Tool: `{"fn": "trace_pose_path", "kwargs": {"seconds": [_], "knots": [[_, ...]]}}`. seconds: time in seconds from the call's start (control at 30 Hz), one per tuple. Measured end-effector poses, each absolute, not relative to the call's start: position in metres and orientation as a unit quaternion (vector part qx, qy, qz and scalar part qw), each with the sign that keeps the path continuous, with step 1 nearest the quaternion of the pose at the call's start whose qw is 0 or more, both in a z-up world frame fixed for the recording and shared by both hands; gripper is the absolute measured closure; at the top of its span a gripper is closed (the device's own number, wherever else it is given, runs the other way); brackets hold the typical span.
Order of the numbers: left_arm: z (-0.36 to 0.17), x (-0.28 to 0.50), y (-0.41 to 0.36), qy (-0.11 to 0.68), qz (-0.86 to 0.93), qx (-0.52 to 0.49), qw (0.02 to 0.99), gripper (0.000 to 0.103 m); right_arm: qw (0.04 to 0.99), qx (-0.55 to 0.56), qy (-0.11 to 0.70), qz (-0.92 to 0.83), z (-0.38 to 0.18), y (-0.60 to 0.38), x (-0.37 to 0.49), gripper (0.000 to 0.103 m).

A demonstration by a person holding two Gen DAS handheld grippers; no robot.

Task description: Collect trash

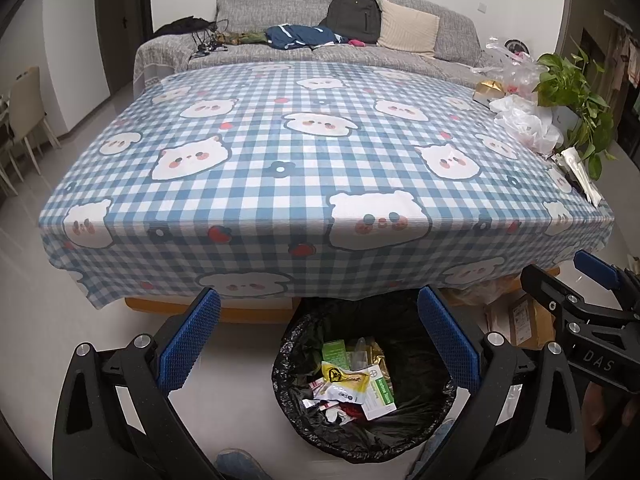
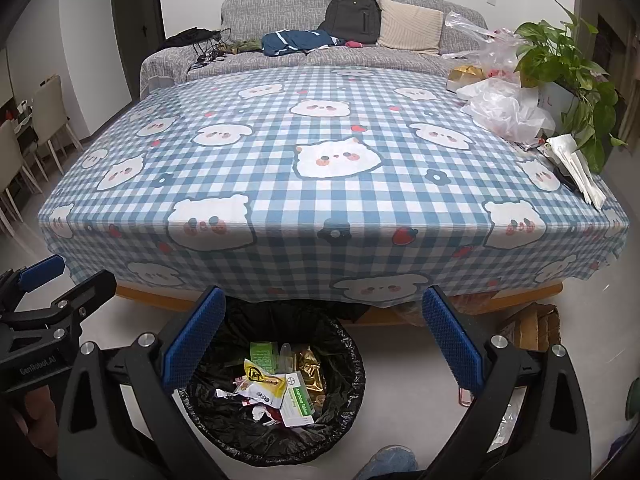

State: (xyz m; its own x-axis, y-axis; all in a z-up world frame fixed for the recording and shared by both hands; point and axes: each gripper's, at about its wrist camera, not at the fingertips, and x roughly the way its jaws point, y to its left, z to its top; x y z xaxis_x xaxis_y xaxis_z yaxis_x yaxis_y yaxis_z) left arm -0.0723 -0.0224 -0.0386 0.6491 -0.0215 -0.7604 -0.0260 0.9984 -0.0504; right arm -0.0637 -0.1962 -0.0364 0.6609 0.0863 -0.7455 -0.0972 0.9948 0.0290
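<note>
A bin lined with a black bag (image 1: 360,436) (image 2: 224,424) stands on the floor at the table's front edge. Inside lie several wrappers and small boxes (image 1: 352,380) (image 2: 276,388), one yellow, some green and white. My left gripper (image 1: 320,336) hovers open above the bin with nothing between its blue pads. My right gripper (image 2: 320,336) is open too and holds nothing, just right of the bin. Each gripper shows at the edge of the other's view: the right gripper (image 1: 584,300) and the left gripper (image 2: 44,300).
The table wears a blue checked cloth with bear faces (image 1: 304,168) (image 2: 320,168). At its right edge sit crumpled plastic bags (image 1: 528,120) (image 2: 504,112), a potted plant (image 2: 568,80) and white papers (image 2: 576,172). Cardboard boxes (image 2: 532,328) lie on the floor. A grey sofa (image 1: 320,12) stands behind.
</note>
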Motion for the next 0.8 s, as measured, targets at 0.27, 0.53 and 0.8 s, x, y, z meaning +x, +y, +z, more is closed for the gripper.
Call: {"fn": "trace_pose_path", "kwargs": {"seconds": [0.27, 0.53, 0.8], "knots": [[-0.0409, -0.0719, -0.0257, 0.42, -0.003, -0.024, 0.907, 0.006, 0.911, -0.008, 0.409, 0.051, -0.038, -0.197, -0.0633, 0.008], [-0.0423, -0.0733, -0.0263, 0.421, -0.002, -0.023, 0.907, 0.006, 0.911, -0.008, 0.409, 0.052, -0.0392, -0.1965, -0.0647, 0.008], [-0.0425, -0.0758, -0.0252, 0.422, -0.001, -0.023, 0.906, 0.006, 0.911, -0.007, 0.41, 0.052, -0.0403, -0.1961, -0.066, 0.008]]}}
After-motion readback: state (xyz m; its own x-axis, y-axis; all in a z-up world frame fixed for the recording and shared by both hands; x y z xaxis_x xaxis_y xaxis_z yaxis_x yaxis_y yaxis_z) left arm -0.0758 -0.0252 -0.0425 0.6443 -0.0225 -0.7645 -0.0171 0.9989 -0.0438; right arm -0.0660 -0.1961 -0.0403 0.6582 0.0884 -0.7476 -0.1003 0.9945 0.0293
